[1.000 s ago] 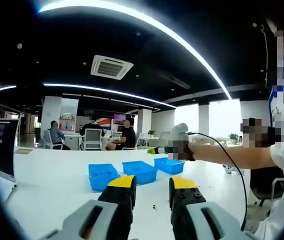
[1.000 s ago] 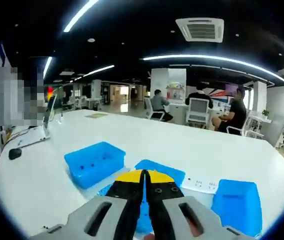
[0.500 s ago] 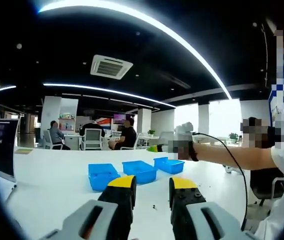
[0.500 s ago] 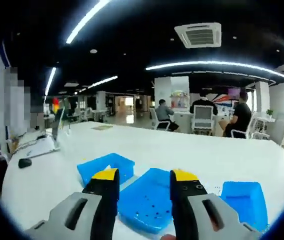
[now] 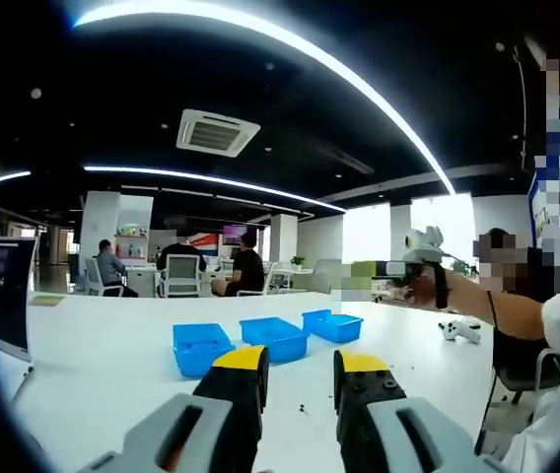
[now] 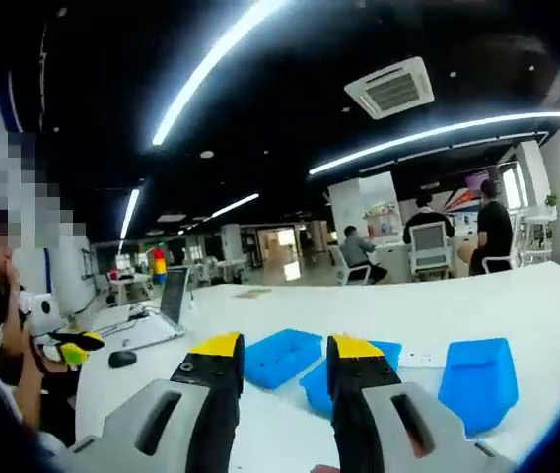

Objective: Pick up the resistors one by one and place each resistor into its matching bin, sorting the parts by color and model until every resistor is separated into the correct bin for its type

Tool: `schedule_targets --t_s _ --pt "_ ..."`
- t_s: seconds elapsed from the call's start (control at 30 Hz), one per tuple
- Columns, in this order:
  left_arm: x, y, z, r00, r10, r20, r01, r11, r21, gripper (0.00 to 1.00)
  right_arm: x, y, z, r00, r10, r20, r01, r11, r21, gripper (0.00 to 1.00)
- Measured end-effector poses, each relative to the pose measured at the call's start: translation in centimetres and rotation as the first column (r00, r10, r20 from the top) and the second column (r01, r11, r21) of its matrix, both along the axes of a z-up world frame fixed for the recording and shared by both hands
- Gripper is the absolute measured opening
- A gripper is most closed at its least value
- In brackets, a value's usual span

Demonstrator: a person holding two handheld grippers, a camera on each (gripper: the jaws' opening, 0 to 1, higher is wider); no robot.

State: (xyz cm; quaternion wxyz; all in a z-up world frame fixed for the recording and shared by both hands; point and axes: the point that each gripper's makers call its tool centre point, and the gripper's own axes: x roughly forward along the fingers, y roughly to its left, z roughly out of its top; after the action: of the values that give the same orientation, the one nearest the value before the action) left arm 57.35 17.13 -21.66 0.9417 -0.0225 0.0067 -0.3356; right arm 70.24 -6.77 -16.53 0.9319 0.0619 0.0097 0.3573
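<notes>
Our left gripper (image 5: 300, 379) has its yellow-tipped jaws parted with nothing between them, and our right gripper (image 6: 282, 370) is likewise spread and empty, raised above the table. Just past the left jaws a few small dark specks lie on the white table (image 5: 103, 365); these look like the loose resistors (image 5: 303, 406), though they are too small for us to read colour or model. Beyond them stand three blue bins (image 5: 275, 336) in a row, close together. We judge the main risk to be mis-sorting: with parts this tiny and alike at a glance, we could drop one into the wrong bin, especially as the bins sit nearly side by side. A second risk is the pinch itself; wide jaws closing on a small piece against a smooth top may flick it away or miss it. The right gripper is also held high and off to the side, so a hurried return could clip a bin wall. Around us is an open office with a black ceiling, strip lights, an air vent, a laptop (image 6: 158, 313), and people seated at a far table (image 5: 176, 268).
</notes>
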Motion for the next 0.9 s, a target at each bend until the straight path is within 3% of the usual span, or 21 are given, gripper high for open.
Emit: schedule_targets --t_s 0.27,0.47,0.63,0.9 --pt "0.0 0.2 0.1 1.0 0.002 0.003 -0.002 1.0 -0.001 0.28 -6.3 -3.2 -1.4 0.998 -0.039 0.047 0.043 0.995 -0.093 0.4" --pt "0.1 0.3 0.1 1.0 0.005 0.004 -0.005 1.0 -0.005 0.29 -9.6 -5.2 -3.0 0.996 -0.075 0.049 0.079 0.992 -0.099 0.42" --pt "0.0 0.2 0.0 1.0 0.003 0.0 -0.003 1.0 -0.004 0.29 -10.6 -6.2 -4.0 0.995 -0.099 0.03 0.101 0.99 -0.097 0.42" --pt "0.0 0.3 0.1 1.0 0.004 0.002 -0.004 1.0 -0.006 0.29 -10.3 -6.6 -4.3 0.993 -0.113 0.018 0.114 0.986 -0.118 0.42"
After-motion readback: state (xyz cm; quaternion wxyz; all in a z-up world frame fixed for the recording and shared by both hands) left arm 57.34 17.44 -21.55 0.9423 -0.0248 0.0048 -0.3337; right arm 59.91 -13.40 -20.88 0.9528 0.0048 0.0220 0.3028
